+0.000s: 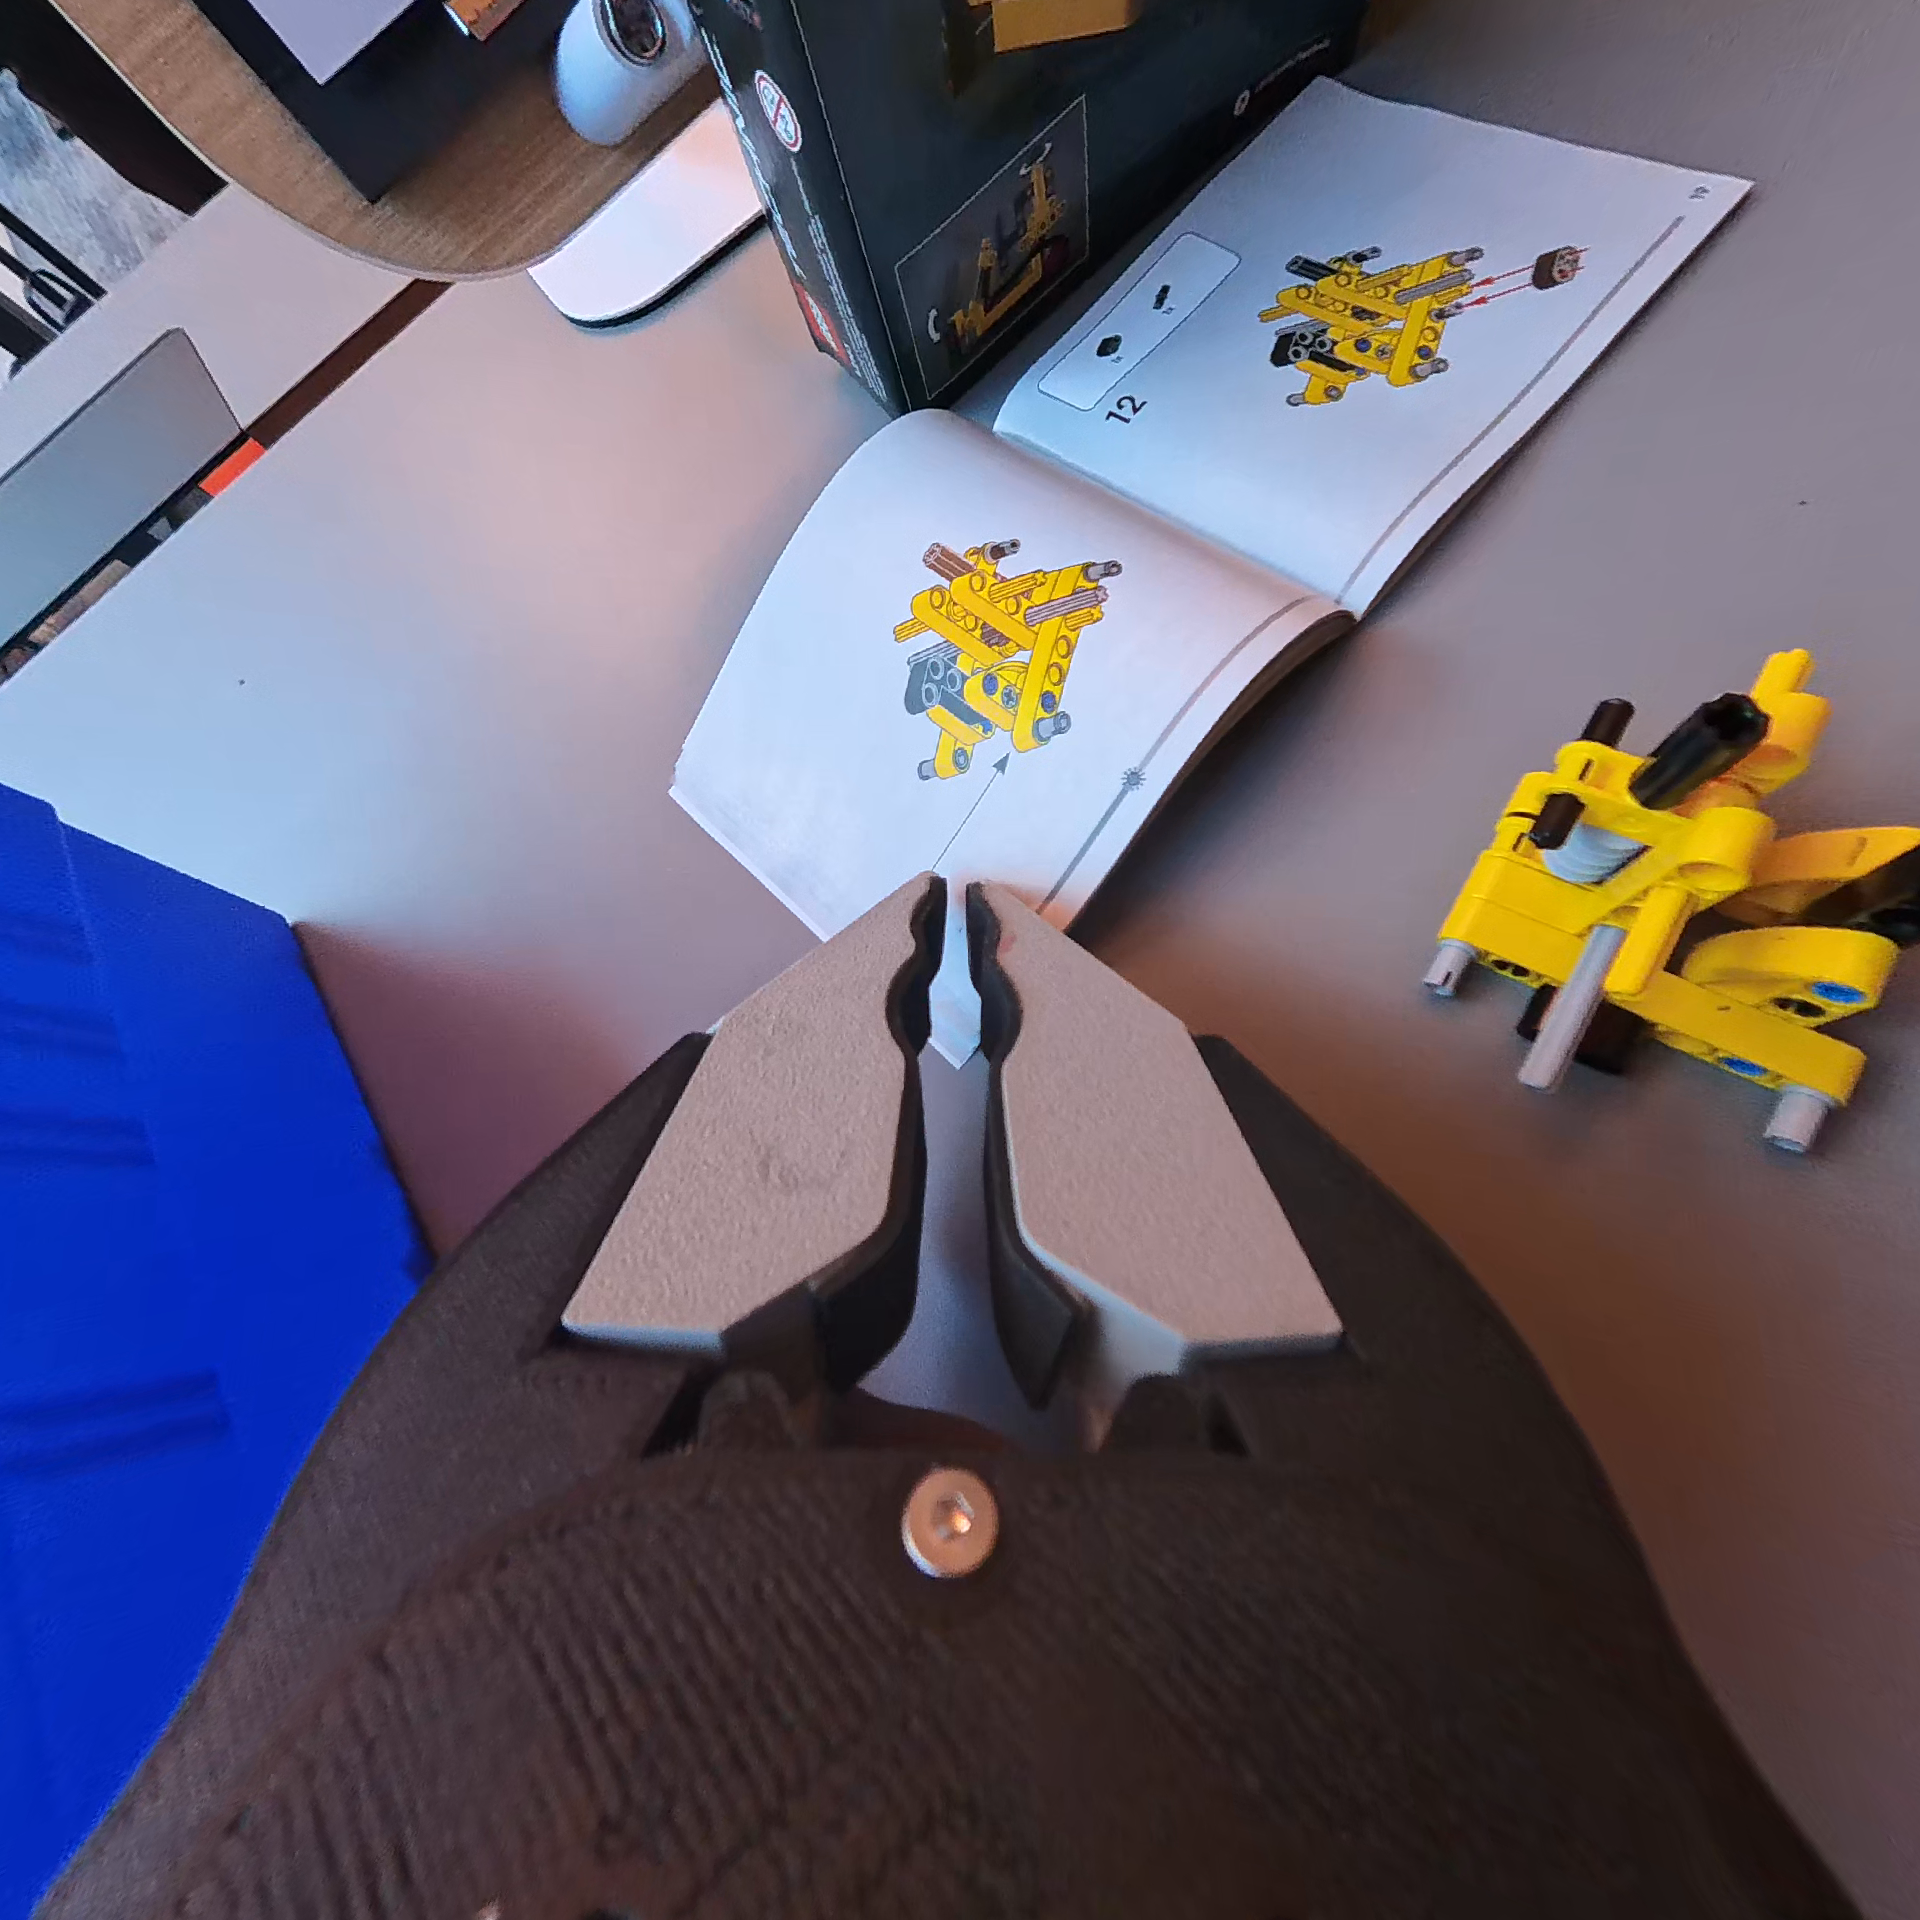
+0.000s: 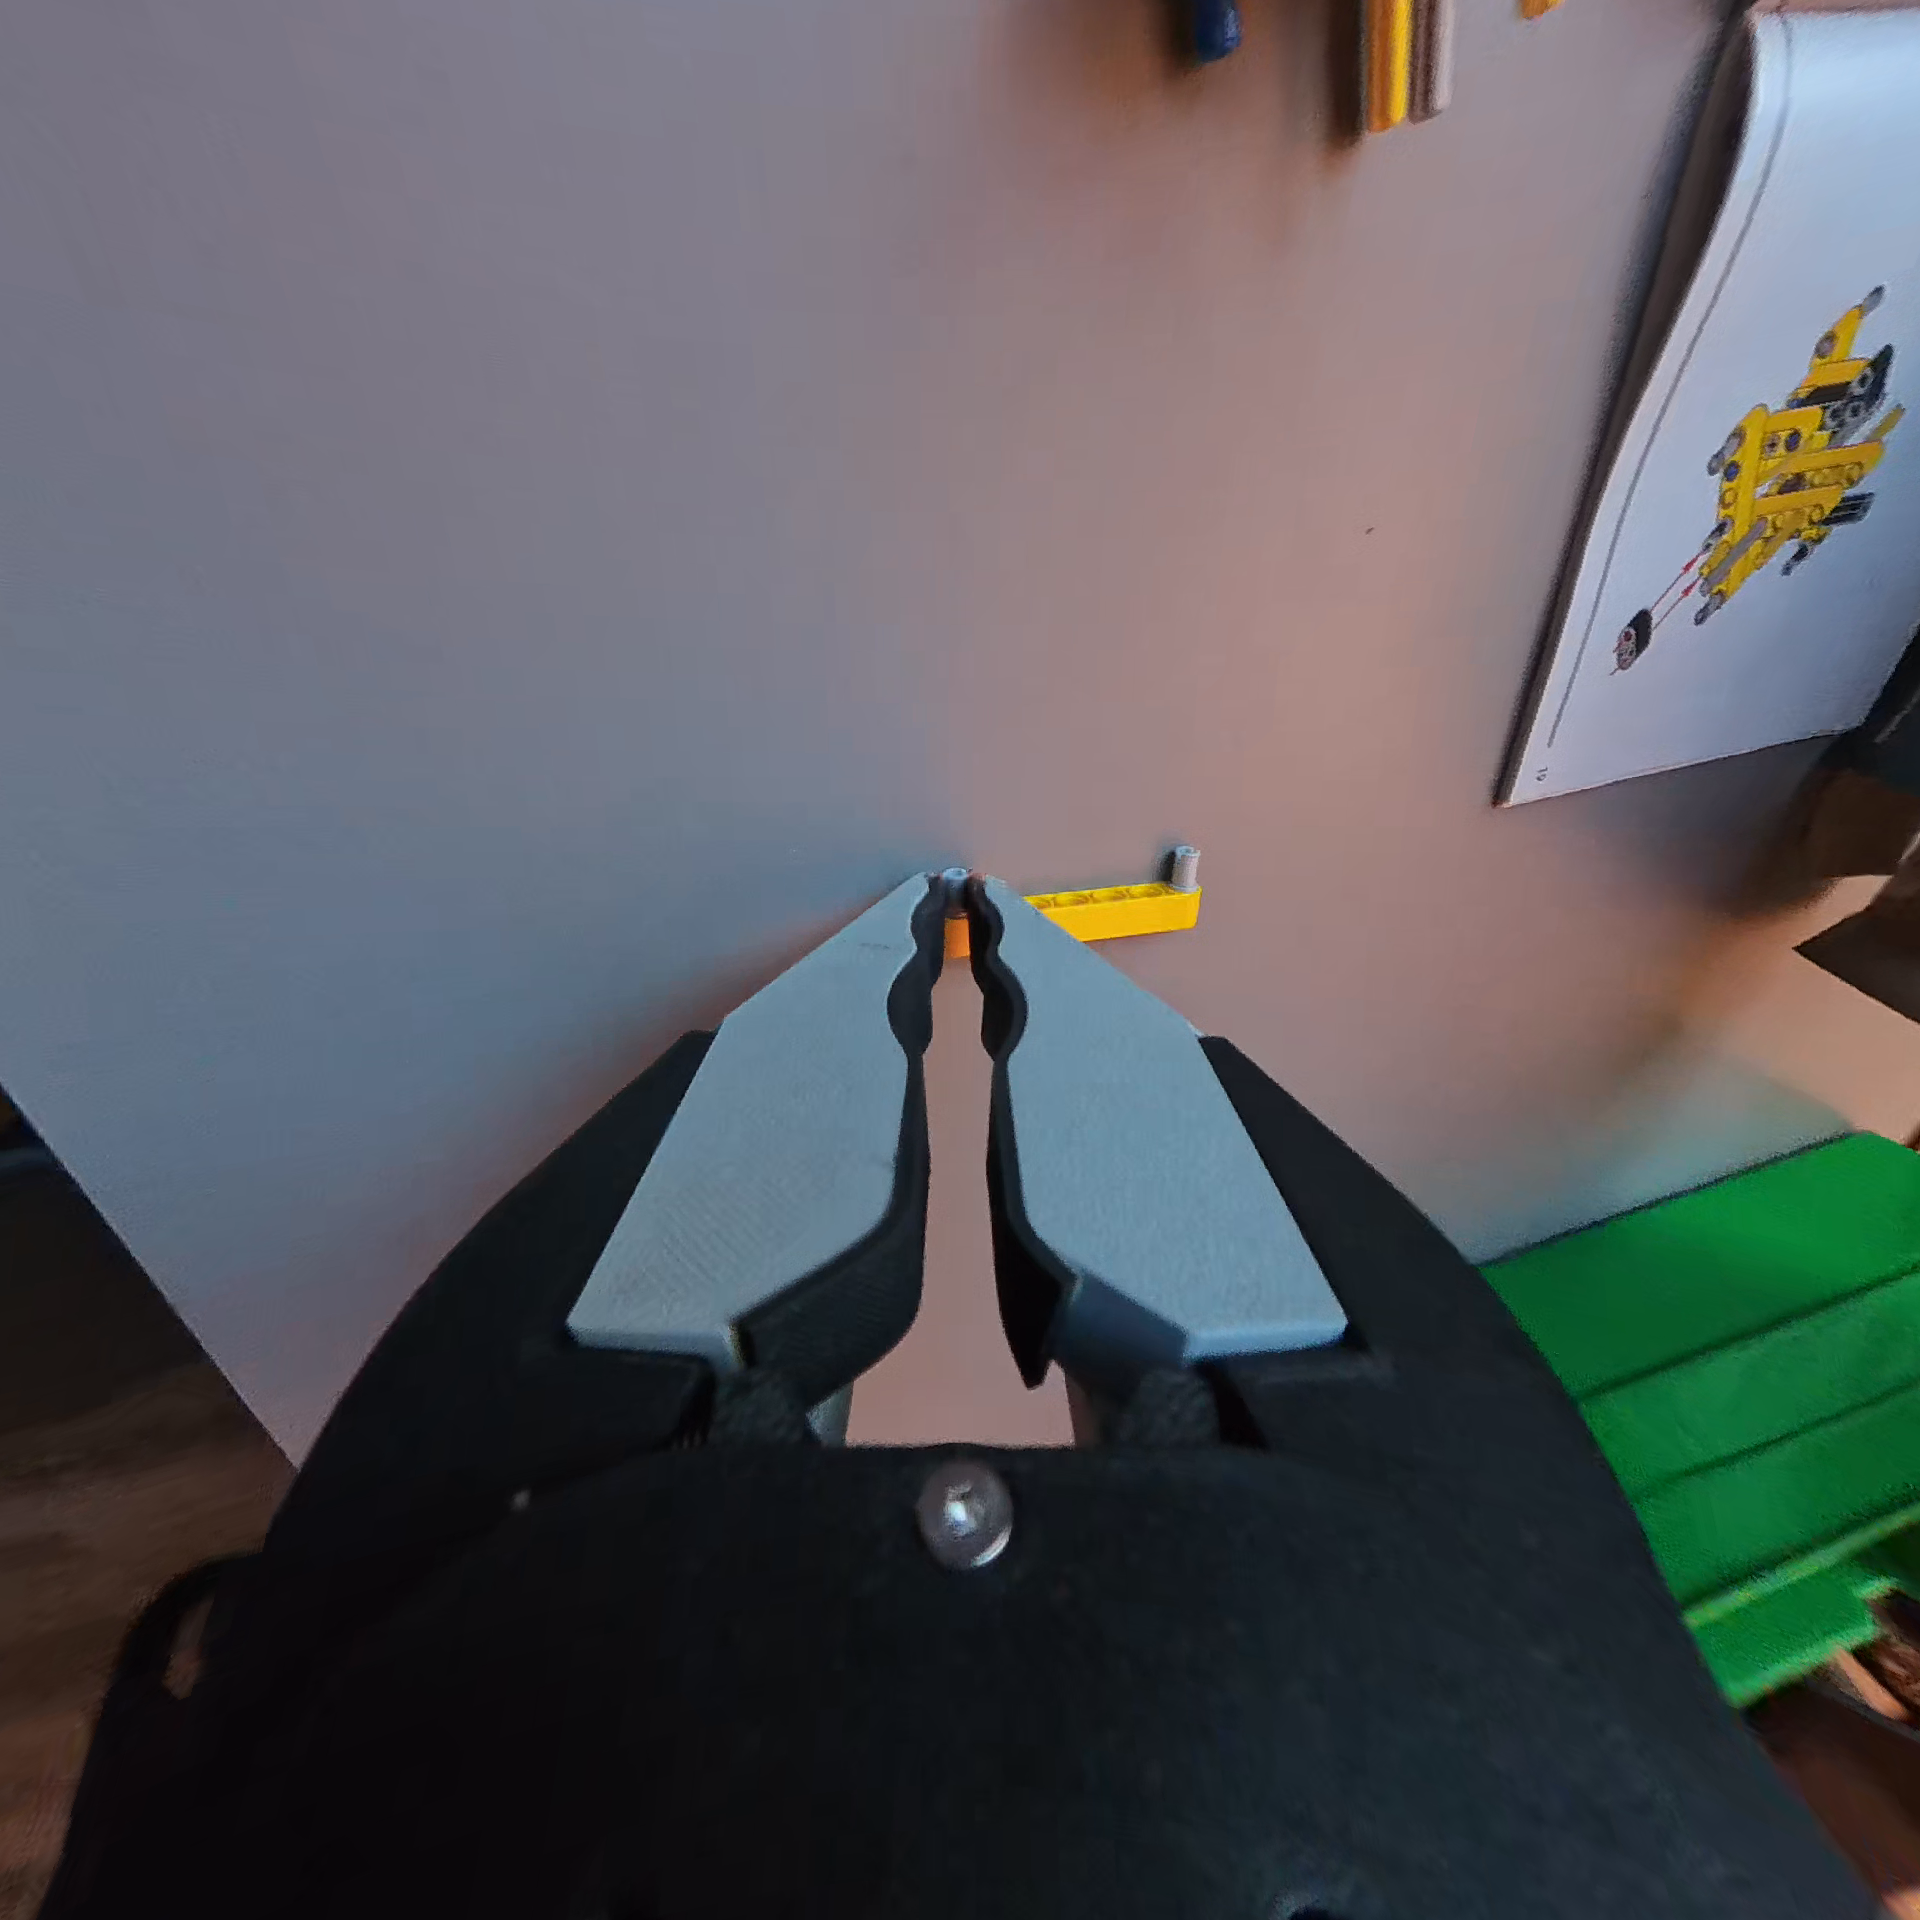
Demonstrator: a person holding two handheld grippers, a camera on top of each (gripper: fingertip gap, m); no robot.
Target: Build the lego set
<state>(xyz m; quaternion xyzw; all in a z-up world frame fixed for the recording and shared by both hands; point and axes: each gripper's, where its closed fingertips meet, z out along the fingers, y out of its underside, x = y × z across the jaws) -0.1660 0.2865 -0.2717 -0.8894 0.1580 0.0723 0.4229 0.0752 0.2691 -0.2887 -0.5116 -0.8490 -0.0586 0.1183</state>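
Observation:
My left gripper (image 1: 956, 891) is shut, with a thin gap between its tips, right over the near corner of the open instruction booklet (image 1: 862, 665); I cannot tell if it pinches the page. A partly built yellow model (image 1: 1662, 914) with grey and black pins lies on the table to its right. In the right wrist view my right gripper (image 2: 957, 885) is shut on the left end of a yellow beam (image 2: 1117, 912), at a grey pin there. The beam sticks out to the right, with a second grey pin (image 2: 1182, 865) upright at its far end.
The dark set box (image 1: 935, 187) stands behind the booklet. A blue tray (image 1: 156, 1247) lies at the left, and a green tray (image 2: 1745, 1371) at the right in the right wrist view. Loose parts (image 2: 1392, 62) lie at the far table edge, and the booklet (image 2: 1766, 468) at the right. Across from one pair of fingers to the other is roughly 25 cm.

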